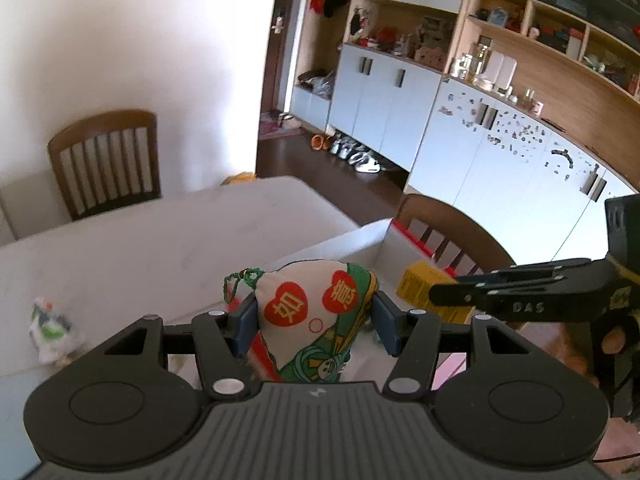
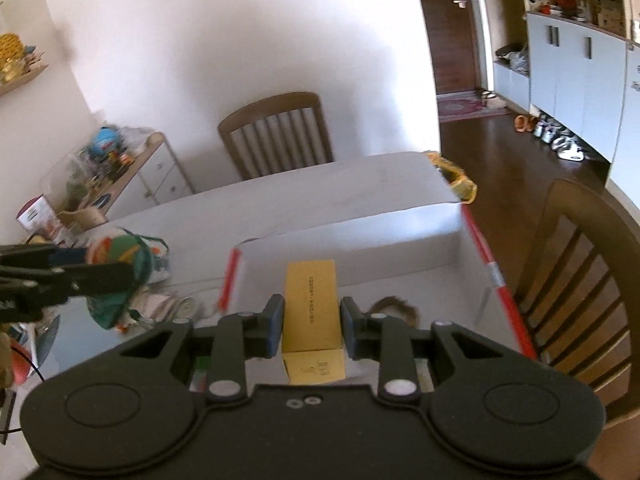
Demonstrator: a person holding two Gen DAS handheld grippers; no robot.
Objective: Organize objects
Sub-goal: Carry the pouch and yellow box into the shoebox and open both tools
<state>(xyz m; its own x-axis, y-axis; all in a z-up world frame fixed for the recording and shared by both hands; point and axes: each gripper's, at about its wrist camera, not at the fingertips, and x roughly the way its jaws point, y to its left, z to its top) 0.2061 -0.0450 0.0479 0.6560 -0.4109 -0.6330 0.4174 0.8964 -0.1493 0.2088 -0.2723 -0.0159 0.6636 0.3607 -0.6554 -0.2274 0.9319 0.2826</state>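
My left gripper (image 1: 314,320) pinches a small cloth pouch (image 1: 312,316), white and green with red hearts and a green cord loop at its top; both blue pads (image 1: 245,326) press against its sides, and the pouch is carried clear of the white table (image 1: 140,240). My right gripper (image 2: 310,322) clamps a yellow carton (image 2: 311,304) by its two long sides, the carton pointing lengthwise away from the camera and held over the open white box (image 2: 400,232). That box, edged with red strips along its side, sits on the table at the corner nearest a wooden chair (image 2: 580,280). In the left wrist view the right gripper enters from the right edge with the yellow carton ahead of its fingers, just beside the pouch, above the box's near wall. In the right wrist view the left gripper and its pouch appear at the left edge, outside the box's left wall. A small white and green toy figure (image 1: 52,326), blurred, lies on the table to the left, well apart from the box. A second wooden chair (image 1: 106,160) stands at the table's far side against the wall.
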